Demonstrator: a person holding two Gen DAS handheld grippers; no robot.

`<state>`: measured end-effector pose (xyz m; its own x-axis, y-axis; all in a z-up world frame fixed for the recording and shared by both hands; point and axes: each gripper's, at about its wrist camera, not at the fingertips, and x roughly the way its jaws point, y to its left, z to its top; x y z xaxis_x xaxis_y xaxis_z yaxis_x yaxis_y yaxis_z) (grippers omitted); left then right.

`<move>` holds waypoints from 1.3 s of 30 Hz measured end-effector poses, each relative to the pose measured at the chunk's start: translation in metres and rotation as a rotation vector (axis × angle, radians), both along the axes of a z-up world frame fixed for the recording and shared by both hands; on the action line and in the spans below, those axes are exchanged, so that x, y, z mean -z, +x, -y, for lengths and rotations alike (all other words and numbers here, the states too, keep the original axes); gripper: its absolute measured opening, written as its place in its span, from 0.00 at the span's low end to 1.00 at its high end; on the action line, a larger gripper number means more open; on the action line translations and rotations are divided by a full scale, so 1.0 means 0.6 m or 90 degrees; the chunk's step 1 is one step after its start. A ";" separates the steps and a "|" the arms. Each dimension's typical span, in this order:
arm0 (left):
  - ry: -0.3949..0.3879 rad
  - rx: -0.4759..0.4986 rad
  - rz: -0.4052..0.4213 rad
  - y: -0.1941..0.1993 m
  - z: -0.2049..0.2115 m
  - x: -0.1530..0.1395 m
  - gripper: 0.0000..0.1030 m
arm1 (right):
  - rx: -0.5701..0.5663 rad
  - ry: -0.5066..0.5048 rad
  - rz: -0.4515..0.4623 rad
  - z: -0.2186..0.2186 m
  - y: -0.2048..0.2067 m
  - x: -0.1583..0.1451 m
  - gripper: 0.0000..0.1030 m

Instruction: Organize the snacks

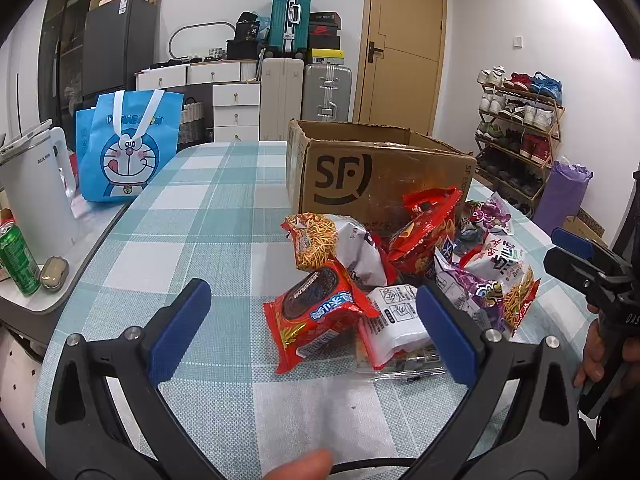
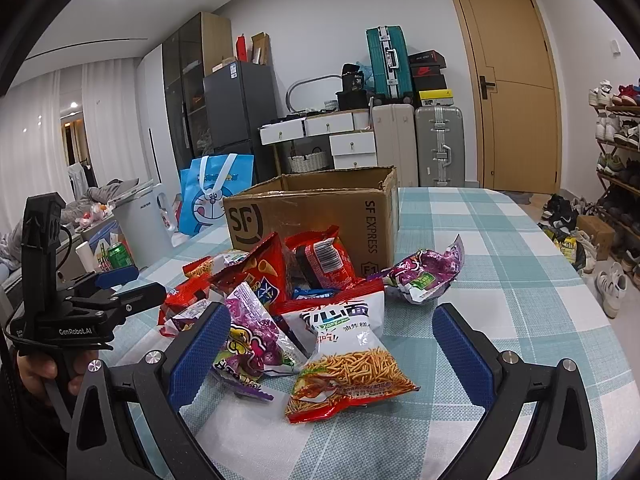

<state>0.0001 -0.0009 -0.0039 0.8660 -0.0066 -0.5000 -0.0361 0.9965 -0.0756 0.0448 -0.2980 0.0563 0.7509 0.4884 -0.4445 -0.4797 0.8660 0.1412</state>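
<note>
Snack packets (image 1: 400, 276) heaped on checked tablecloth (image 1: 208, 216) before open "SF EXPRESS" carton (image 2: 312, 212); red sandwich-biscuit pack (image 1: 320, 316) lies long axis diagonal, near-left to far-right. Left gripper (image 1: 312, 332) and right gripper (image 2: 328, 344) both spread wide, holding nothing.

Oval table (image 1: 192, 216) covered with a teal-and-white checked woven cloth. Directly on the cloth stands an open brown corrugated cardboard box (image 1: 380, 176) printed "SF", flaps raised. In front of it, touching its near wall, lies a loose heap of foil snack packets: a red cookie packet (image 1: 316, 316) nearest the left, a white-and-red fried-noodle packet (image 2: 348, 364) nearest the right, a purple crinkled packet (image 2: 424, 272) slightly apart beside the box corner, and a red cone-chip bag (image 1: 424, 232) propped against the box.
</note>
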 end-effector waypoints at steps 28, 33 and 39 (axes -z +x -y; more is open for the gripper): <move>-0.003 0.000 -0.002 -0.001 0.000 0.001 0.99 | -0.001 -0.005 -0.003 -0.006 0.001 0.008 1.00; -0.003 0.000 -0.003 -0.001 -0.001 0.001 0.99 | -0.001 -0.005 -0.003 -0.006 0.001 0.008 1.00; -0.003 0.000 -0.003 -0.001 -0.001 0.001 0.99 | -0.001 -0.006 -0.004 -0.006 0.001 0.007 1.00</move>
<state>-0.0005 -0.0004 -0.0046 0.8636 -0.0087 -0.5041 -0.0369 0.9961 -0.0804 0.0457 -0.2945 0.0520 0.7473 0.4859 -0.4532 -0.4806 0.8663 0.1362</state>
